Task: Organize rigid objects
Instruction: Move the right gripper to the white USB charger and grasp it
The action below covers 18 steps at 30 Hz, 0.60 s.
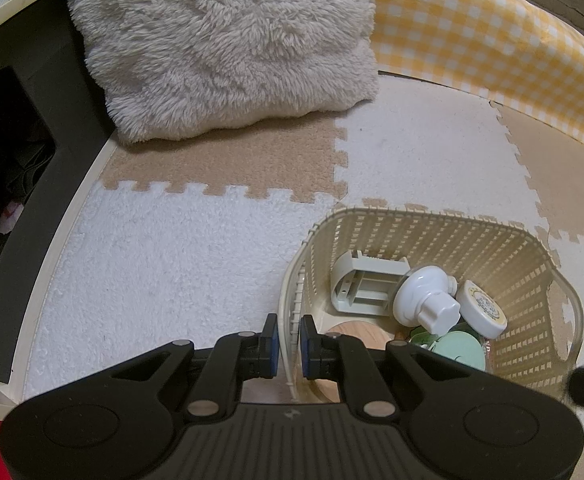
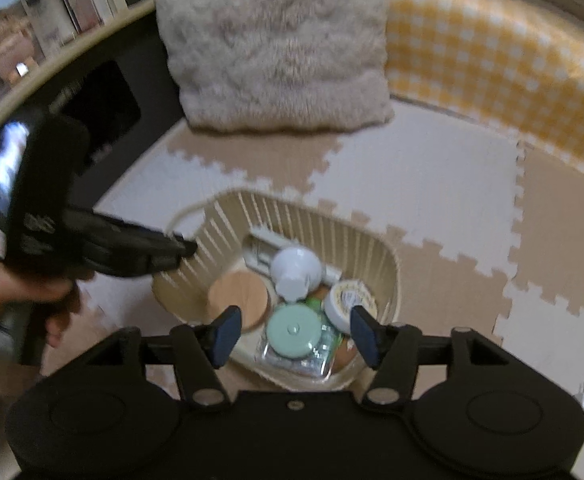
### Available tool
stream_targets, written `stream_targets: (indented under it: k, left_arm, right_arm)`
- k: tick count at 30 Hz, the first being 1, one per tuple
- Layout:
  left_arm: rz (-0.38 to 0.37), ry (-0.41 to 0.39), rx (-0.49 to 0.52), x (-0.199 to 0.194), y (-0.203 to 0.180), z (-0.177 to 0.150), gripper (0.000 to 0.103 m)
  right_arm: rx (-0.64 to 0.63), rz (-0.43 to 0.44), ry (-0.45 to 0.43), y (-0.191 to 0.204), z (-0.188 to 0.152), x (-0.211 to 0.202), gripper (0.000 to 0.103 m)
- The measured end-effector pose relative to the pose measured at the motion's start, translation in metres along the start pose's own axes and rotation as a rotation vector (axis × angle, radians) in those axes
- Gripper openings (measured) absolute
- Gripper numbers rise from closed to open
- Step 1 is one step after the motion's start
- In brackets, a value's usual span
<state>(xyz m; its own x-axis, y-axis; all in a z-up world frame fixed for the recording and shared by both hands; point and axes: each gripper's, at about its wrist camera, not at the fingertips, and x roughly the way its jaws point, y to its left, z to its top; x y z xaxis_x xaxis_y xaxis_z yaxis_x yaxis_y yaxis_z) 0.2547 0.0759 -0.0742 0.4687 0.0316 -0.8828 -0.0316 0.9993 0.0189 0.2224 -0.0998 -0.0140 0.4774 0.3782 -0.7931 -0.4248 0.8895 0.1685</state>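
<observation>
right gripper (image 2: 292, 336) hangs parted and empty over the basket (image 2: 388, 256) of collected items, while left gripper (image 1: 289, 346) pinches the basket's rim, probably steadying it on the mat (image 1: 163, 248).

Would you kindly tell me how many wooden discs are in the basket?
2 visible: one disc at the basket's left, another partly hidden under the clutter at right; more may be buried.

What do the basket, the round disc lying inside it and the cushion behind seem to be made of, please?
Basket: likely moulded plastic, cream, slightly glossy; its woven-look lattice is too regular for wicker.
Round disc: probably wood or cork, a matte tan face; blur hides any grain.
Cushion: shaggy off-white pile fabric, fluffy and matte.
</observation>
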Motion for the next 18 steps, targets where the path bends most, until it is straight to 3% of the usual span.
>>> stream_targets:
  k: [5, 9, 18]
  left_arm:
    - [0.001, 0.0, 0.001, 0.0, 0.0, 0.0, 0.011]
    - [0.002, 0.0, 0.002, 0.0, 0.0, 0.0, 0.01]
    - [0.004, 0.0, 0.005, 0.0, 0.0, -0.001, 0.01]
  right_arm:
    - [0.052, -0.024, -0.131, -0.02, 0.003, -0.035, 0.083]
    - [0.089, -0.1, -0.231, -0.045, 0.001, -0.059, 0.097]
    - [0.175, -0.35, -0.337, -0.118, -0.027, -0.078, 0.103]
